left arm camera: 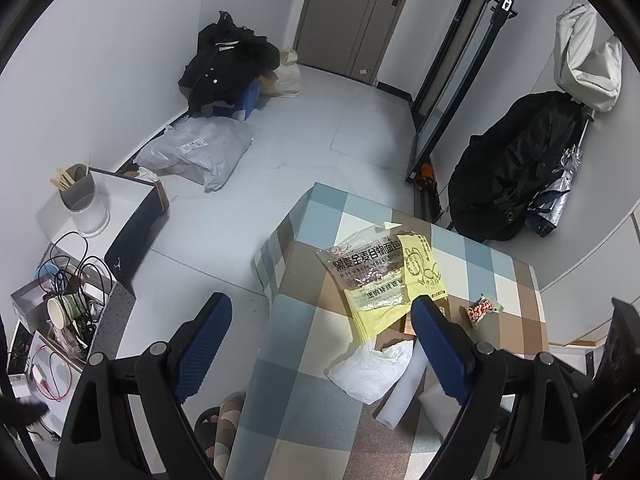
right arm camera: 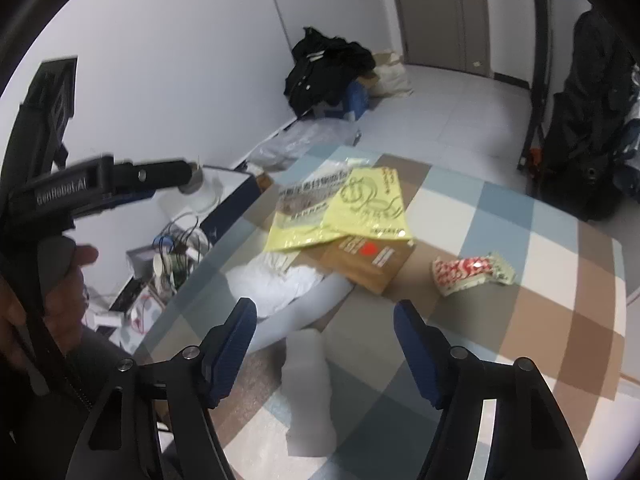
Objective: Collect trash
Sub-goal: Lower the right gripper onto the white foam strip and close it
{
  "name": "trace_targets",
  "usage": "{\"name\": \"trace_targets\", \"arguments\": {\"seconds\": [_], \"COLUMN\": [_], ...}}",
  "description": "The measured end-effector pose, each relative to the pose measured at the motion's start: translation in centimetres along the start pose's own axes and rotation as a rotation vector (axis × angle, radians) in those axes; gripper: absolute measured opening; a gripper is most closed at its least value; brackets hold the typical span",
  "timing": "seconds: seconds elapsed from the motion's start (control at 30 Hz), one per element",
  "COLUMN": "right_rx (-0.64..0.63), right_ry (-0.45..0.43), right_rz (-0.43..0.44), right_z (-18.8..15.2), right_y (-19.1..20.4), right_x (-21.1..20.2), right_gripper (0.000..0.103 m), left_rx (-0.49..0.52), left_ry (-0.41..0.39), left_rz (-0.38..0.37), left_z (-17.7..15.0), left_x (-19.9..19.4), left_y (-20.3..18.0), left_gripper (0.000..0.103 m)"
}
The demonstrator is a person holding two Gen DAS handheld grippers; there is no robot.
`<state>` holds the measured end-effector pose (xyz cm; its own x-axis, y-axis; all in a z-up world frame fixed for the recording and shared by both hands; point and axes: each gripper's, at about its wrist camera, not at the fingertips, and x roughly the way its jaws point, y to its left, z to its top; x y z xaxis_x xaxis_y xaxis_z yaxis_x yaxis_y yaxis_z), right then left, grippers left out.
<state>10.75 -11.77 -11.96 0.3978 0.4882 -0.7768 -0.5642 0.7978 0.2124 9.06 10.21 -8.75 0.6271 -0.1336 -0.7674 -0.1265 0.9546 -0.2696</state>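
Trash lies scattered on a checked cloth [right arm camera: 520,216] that covers the surface. In the right wrist view a yellow bag [right arm camera: 370,204] sits at about 12 o'clock from the right tongs [right arm camera: 325,320], overlapping a clear printed bread bag [right arm camera: 304,204] on its left and resting partly on a brown flat carton [right arm camera: 366,258]. A red and white wrapper [right arm camera: 470,272] lies apart at 2 o'clock. A crumpled white tissue [right arm camera: 268,284] lies at 11 o'clock, just beside a pale roll [right arm camera: 310,376] that runs toward 6 o'clock between the blue fingers. The right tongs stand open with the roll between them, their pads not touching it as far as can be seen. The left tongs [left arm camera: 320,348] also stand open and grip nothing; one finger hangs past the surface edge over the floor [left arm camera: 300,148], the other over the carton. In the right wrist view the person's hand [right arm camera: 44,296] holds the left tool at 9 o'clock.
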Motion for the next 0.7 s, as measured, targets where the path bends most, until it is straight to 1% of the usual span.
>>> {"name": "trace_targets", "arguments": {"seconds": [0.17,0.27,0.33,0.4,0.47,0.6,0.63,0.7], "right_rx": [-0.017,-0.027,-0.033,-0.039,-0.033,-0.030,-0.028,-0.024], "right_ry": [0.033,0.057,0.077,0.098,0.112,0.138,0.141,0.147], "right_rz": [0.012,0.021,0.032,0.035,0.044,0.061,0.062,0.061], "right_z": [-0.4,-0.7,-0.9,-1.0,-1.1,-1.4,-1.4,-1.4], "right_y": [0.3,0.6,0.8,1.0,1.2,1.2,1.2,1.1], "right_x": [0.9,1.5,1.9,2.4,2.7,3.3,3.3,3.4], "right_gripper": [0.065,0.059,0.051,0.049,0.045,0.030,0.025,0.022], "left_rx": [-0.031,-0.035,-0.032,-0.030,-0.028,-0.028,-0.030,-0.030], "left_ry": [0.027,0.034,0.037,0.044,0.050,0.045,0.046,0.048], "left_rz": [0.001,0.007,0.011,0.012,0.019,0.047,0.042,0.022], "left_z": [0.3,0.3,0.4,0.4,0.4,0.4,0.4,0.5], "left_x": [0.5,0.7,0.9,1.0,1.2,1.2,1.2,1.1], "left_y": [0.5,0.5,0.5,0.5,0.5,0.7,0.8,0.9], "left_gripper": [0.089,0.089,0.089,0.089,0.089,0.089,0.089,0.089]}}
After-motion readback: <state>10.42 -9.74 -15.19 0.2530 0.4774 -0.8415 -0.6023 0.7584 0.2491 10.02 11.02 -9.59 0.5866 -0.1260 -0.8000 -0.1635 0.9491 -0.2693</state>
